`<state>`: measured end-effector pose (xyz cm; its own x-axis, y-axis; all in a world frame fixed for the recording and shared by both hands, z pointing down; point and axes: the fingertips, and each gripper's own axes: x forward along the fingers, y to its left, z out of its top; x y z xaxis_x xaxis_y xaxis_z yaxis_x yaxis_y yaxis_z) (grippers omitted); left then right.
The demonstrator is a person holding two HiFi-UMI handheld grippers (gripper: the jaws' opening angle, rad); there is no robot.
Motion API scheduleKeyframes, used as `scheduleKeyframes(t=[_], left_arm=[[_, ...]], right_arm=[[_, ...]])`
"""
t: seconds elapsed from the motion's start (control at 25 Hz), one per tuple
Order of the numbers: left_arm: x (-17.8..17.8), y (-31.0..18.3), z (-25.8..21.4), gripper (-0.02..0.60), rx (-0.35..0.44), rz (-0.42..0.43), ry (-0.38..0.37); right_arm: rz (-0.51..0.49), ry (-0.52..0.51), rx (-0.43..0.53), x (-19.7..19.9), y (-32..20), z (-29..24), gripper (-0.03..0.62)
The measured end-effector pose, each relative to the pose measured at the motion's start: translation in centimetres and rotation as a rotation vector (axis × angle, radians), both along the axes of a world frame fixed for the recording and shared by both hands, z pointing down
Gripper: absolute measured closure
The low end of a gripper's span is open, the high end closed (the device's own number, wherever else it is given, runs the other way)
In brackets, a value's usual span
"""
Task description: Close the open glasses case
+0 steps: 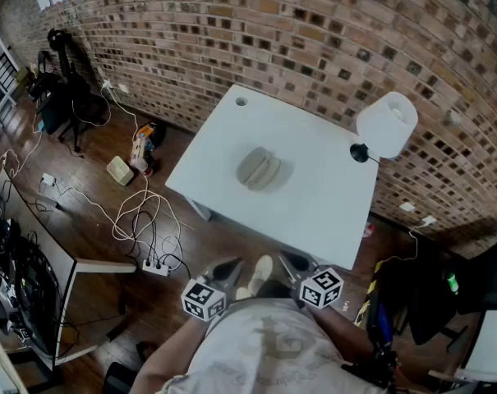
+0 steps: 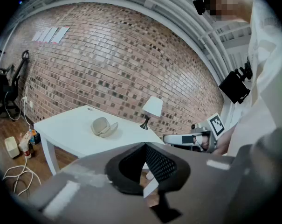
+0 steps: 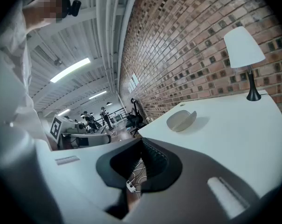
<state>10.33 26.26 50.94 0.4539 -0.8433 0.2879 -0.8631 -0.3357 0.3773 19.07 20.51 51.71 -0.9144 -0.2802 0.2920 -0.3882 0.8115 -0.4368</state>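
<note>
Head view: The white table [image 1: 322,212] stands against the brick wall [image 1: 314,31]. The glasses case [image 1: 259,169] lies open near the middle of the table top, its 2 grey shells spread apart. A white-shaded lamp [image 1: 386,125] stands at the table's wall-side corner. The left gripper [image 1: 226,266] and the right gripper [image 1: 292,260] hang off the table's near edge, well apart from the case and over the wooden floor. Cables [image 1: 141,220] and a power strip [image 1: 155,267] lie on the floor left of the table.

Left gripper view: The 2 jaws are clenched together, tips meeting, with nothing between them. They are not on the table. The glasses case [image 2: 104,127] sits open on the table top, apart from the jaws. The lamp [image 2: 152,108] stands farther along the table, by the wall. The right gripper [image 2: 187,139] shows off the table's edge.

Right gripper view: The 2 jaws are clenched together and empty, off the table's near edge. The glasses case [image 3: 181,120] rests open on the table top, well apart from the tips. The lamp [image 3: 245,55] stands on the same top, beside the wall.
</note>
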Motion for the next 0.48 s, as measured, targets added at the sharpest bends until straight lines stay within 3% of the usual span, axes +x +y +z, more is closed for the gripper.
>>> scheduleKeyframes(t=[0.2,0.48], left_arm=[[-1.6,-4.8,0.0,0.575,0.004,-0.008,-0.019],[-3.0,-11.3,-0.5,0.575,0.006,0.002,-0.101]], right_arm=[[-0.044,-0.002,0.005,-2.4,-4.6,-0.3,0.586],[-0.062,-0.038,0.012,-4.7,-11.4,-1.4,0.586]])
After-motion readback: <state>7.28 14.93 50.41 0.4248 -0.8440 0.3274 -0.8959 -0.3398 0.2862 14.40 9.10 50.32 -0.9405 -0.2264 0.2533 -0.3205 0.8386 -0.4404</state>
